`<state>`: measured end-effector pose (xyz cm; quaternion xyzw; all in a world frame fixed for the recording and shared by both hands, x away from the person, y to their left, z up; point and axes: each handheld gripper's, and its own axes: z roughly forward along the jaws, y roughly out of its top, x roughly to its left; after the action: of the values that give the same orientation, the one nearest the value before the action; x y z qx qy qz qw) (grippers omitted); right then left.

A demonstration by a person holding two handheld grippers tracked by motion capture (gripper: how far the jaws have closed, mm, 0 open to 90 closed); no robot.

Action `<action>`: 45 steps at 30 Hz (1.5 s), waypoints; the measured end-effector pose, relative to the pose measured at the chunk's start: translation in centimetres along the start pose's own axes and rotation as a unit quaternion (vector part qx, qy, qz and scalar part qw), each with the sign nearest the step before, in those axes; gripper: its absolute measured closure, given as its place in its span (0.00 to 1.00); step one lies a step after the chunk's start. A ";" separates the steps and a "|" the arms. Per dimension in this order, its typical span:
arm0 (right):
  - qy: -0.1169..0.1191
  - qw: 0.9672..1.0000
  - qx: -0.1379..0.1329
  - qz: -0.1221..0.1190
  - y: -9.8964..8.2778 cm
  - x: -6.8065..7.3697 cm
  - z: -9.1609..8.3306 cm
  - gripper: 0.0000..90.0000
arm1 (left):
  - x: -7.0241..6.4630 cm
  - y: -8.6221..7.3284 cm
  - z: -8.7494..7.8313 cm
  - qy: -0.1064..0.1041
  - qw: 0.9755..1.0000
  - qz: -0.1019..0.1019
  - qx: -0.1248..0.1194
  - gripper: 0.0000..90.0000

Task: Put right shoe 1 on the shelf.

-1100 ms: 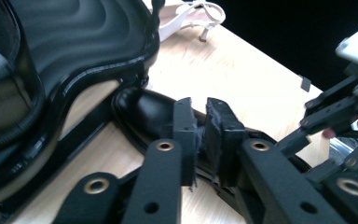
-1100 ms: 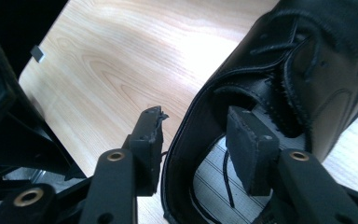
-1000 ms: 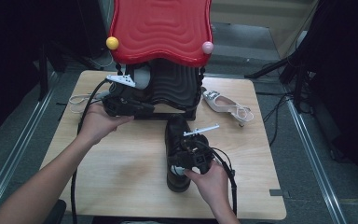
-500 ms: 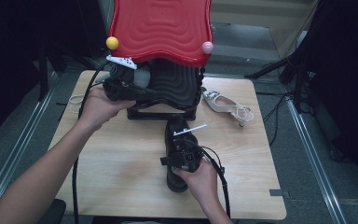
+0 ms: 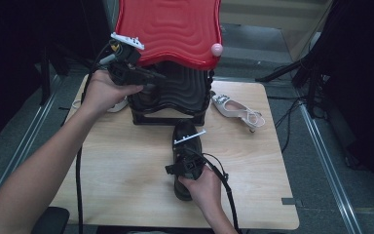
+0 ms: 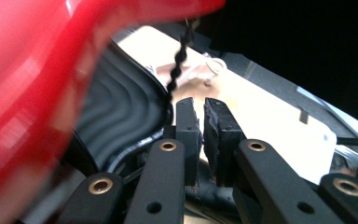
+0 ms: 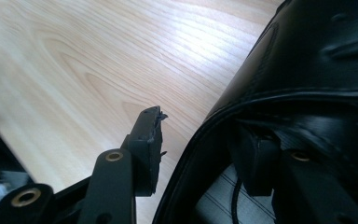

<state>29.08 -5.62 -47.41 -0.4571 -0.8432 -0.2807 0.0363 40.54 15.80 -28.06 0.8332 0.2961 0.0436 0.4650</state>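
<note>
We are working at a pale wooden worktop [image 5: 126, 165] that carries a black ribbed plastic stand [image 5: 175, 95] topped by a wavy red plastic tray [image 5: 175, 27].

Our left gripper [image 5: 148, 78] is held up at the stand's left side, just under the red tray's edge. In the left gripper view its fingers [image 6: 189, 128] are standing almost together with only a thin slit between them, and nothing is lying in that slit; a black beaded cord [image 6: 179, 56] is hanging just beyond them.

Our right gripper [image 5: 187, 151] is sitting on a black leather shoe [image 5: 185, 136] that is lying on the worktop just in front of the stand. Its fingers are straddling the shoe's collar, one finger [image 7: 147, 140] outside and one inside; we cannot tell whether they are pressing on the leather.

A white strappy heeled sandal [image 5: 236, 109] is lying to the right of the stand.
</note>
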 end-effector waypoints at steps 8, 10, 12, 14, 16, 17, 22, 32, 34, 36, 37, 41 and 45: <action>-0.029 1.000 -0.004 -0.002 -0.4 0.4 0.8 0.66 | 0.3 3.4 -1.5 0.023 1.000 0.003 -0.010 0.94; -0.031 1.000 -0.002 0.004 -0.4 0.4 0.9 0.65 | 0.6 4.1 -1.6 0.029 1.000 0.003 -0.012 0.94; -0.033 0.999 0.000 0.003 -0.3 0.4 1.0 0.66 | 0.8 4.6 -1.6 0.036 0.999 0.002 -0.012 0.94; -0.034 0.999 0.000 0.008 -0.3 0.5 1.0 0.67 | 1.0 5.0 -1.4 0.043 0.999 0.002 -0.012 0.94; -0.033 0.999 -0.001 0.010 -0.4 0.4 1.0 0.68 | 1.1 5.1 -1.2 0.047 0.999 0.004 -0.011 0.94; -0.033 0.999 0.000 0.015 -0.4 0.4 1.0 0.68 | 1.1 5.3 -1.0 0.050 0.999 0.008 -0.010 0.94; -0.039 0.999 0.001 0.013 -0.3 0.4 1.0 0.71 | 2.0 5.7 -0.6 0.058 0.998 -0.014 -0.013 0.94; -0.035 0.999 -0.001 0.028 -0.4 0.2 0.8 0.77 | 2.6 6.5 -0.1 0.073 0.997 -0.018 -0.010 0.95; -0.030 0.999 -0.002 0.033 -0.5 0.0 0.7 0.79 | 2.5 6.5 0.0 0.080 0.997 -0.016 -0.010 0.95; -0.038 0.999 -0.001 0.030 -0.7 -0.4 0.3 0.89 | 2.7 6.6 0.0 0.090 0.996 -0.015 -0.003 0.96; -0.034 0.999 -0.002 0.033 -0.8 -0.7 0.1 0.90 | 2.8 6.6 0.0 0.089 0.996 -0.018 -0.003 0.96; -0.019 0.999 -0.004 0.039 -0.8 -1.2 -0.2 0.94 | 3.1 6.4 0.2 0.090 0.996 -0.021 -0.003 0.97; -0.019 0.999 -0.010 0.043 -0.7 -1.6 -1.0 0.97 | 3.0 6.4 0.4 0.091 0.996 -0.019 -0.007 0.99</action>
<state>29.24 -7.58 -47.39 -0.4986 -0.8205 -0.2784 0.0278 46.05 14.61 -23.73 0.8165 0.3529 0.1128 0.4427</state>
